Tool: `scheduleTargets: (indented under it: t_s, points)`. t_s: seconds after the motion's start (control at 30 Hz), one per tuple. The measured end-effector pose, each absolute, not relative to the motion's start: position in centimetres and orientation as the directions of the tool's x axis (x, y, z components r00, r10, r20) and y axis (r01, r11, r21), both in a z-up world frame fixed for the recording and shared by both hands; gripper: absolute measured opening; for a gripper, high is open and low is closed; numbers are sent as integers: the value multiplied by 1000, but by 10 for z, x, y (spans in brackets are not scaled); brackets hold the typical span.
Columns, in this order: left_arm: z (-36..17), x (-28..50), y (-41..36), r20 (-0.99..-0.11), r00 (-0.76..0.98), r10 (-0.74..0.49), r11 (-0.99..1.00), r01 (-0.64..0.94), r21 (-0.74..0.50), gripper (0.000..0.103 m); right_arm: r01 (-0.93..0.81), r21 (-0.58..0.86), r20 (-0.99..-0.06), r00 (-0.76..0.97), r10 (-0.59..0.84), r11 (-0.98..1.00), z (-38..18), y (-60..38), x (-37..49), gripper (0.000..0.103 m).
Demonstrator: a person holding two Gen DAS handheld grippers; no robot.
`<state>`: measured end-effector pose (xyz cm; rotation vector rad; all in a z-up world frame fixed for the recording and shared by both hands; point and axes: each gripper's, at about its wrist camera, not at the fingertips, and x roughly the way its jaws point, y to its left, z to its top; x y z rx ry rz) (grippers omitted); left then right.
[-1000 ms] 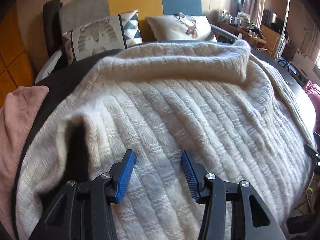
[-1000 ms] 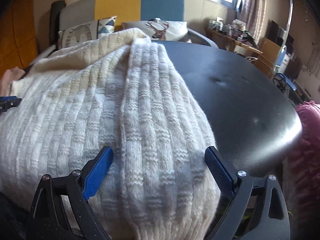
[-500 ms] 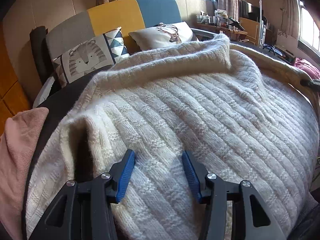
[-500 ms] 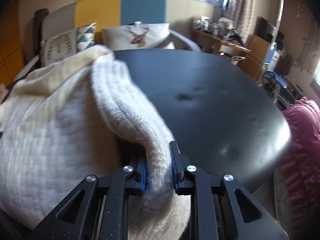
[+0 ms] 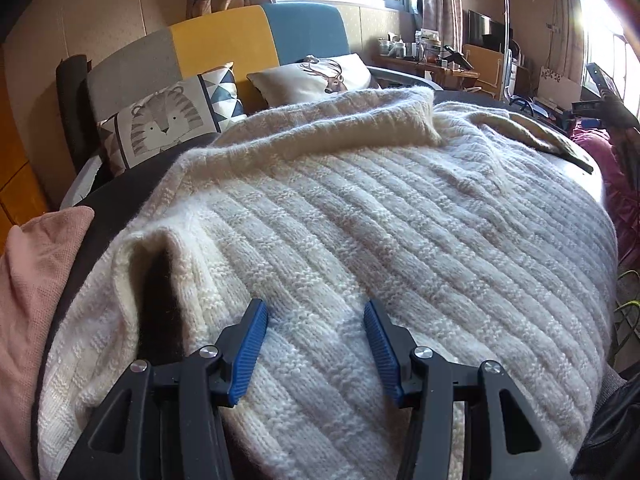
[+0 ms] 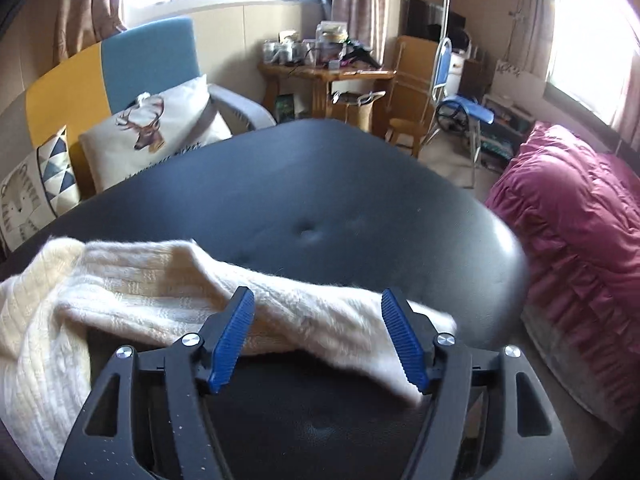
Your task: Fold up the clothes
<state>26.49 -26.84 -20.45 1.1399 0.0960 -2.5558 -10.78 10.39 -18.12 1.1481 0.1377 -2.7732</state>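
The right gripper (image 6: 318,336) has let go of the sweater sleeve (image 6: 280,304) – both it and the left gripper (image 5: 316,344) are wide open, holding nothing – so one fold looks laid.

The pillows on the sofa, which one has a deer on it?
The white pillow lying in front of the blue sofa panel has the deer. The other pillow, by the grey panel, shows a tiger face and triangles.
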Motion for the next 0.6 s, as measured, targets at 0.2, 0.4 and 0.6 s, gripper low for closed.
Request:
scheduleTargets:
  t_s: [0.2, 0.4, 0.6]
  points:
    - [-195, 255, -280, -791, -569, -227, -941, 337, 27, 51, 391, -7, -710, -650, -271, -920, -185, 62, -82, 70]
    - [-182, 240, -284, -780, -599, -183, -920, 384, -79, 51, 418, 36, -777, -560, -288, -908, -214, 45, -106, 70]
    - [-186, 236, -295, -797, -575, -186, -895, 434, -104, 51, 299, 39, -825, -528, -199, -953, -238, 63, -150, 70]
